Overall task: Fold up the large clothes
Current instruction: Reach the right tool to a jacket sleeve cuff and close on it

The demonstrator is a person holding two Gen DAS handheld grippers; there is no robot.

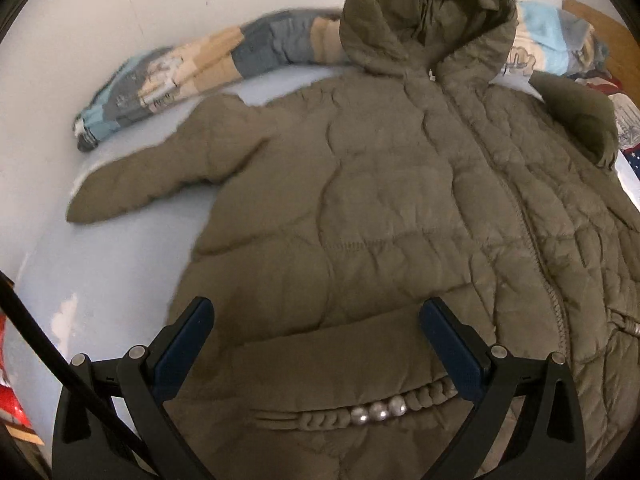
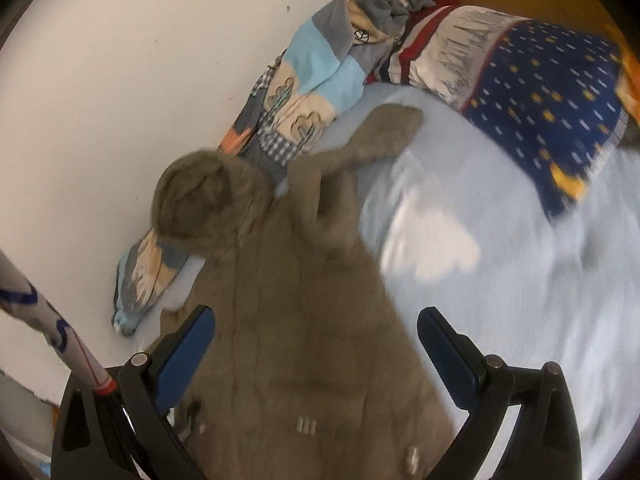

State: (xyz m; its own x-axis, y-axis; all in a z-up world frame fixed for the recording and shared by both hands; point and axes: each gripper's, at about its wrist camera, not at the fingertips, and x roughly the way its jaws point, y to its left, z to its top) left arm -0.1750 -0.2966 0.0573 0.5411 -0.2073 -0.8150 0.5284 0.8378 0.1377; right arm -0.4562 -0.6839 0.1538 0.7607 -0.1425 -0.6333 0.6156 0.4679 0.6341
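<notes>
Olive padded coat (image 1: 400, 200) spread flat on pale-blue bed sheet (image 1: 120, 264) (hood towards wall); left gripper (image 1: 316, 344) and right gripper (image 2: 316, 348) both gaping wide, holding nothing.

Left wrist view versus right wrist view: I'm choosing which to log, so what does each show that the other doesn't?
Only the left wrist view shows the coat's pearl trim and left sleeve. Only the right wrist view shows the navy patterned bedding clearly. Both share the olive puffer coat, its hood, the patchwork blanket and an open claw, left, right.
</notes>
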